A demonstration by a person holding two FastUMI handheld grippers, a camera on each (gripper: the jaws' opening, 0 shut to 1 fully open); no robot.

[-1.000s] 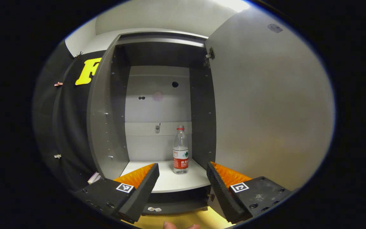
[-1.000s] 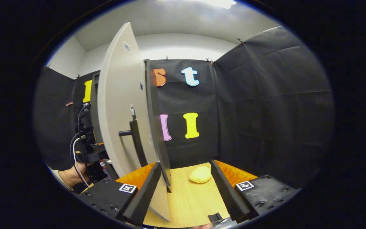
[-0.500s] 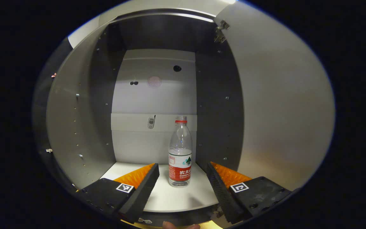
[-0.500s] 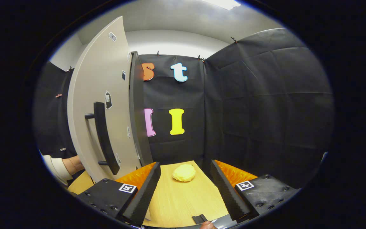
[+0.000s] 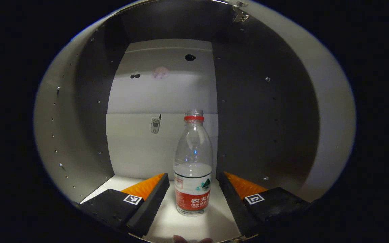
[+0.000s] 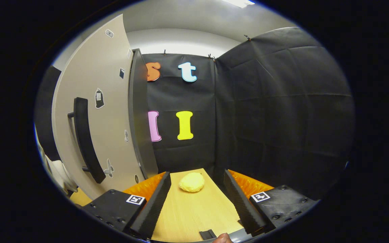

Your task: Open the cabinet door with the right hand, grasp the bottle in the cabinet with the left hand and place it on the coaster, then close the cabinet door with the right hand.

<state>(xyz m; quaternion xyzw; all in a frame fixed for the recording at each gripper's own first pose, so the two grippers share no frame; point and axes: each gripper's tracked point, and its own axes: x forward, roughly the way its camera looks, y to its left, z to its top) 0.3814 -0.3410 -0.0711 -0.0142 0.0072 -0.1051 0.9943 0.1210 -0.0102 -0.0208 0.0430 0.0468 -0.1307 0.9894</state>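
A clear water bottle (image 5: 193,168) with a red cap and red label stands upright on the white shelf (image 5: 167,226) inside the open cabinet. My left gripper (image 5: 192,194) is open inside the cabinet, a finger on each side of the bottle's lower half, with a gap on both sides. In the right gripper view, the cabinet door (image 6: 106,101) with its dark bar handle (image 6: 84,138) stands swung open at the left. My right gripper (image 6: 197,199) is open over the wooden table (image 6: 194,212) with nothing between its fingers. A yellow round coaster (image 6: 191,182) lies just ahead of it.
Dark cabinet side walls (image 5: 248,111) close in left and right of the bottle, with a pale back panel (image 5: 162,98) behind it. A person's sleeve (image 6: 59,172) shows behind the open door. Black cloth walls (image 6: 275,108) enclose the table's far side.
My left gripper has advanced into the cabinet until its fingers flank the bottle. My right gripper has drawn back from the door's edge and turned right, the door now farther left.
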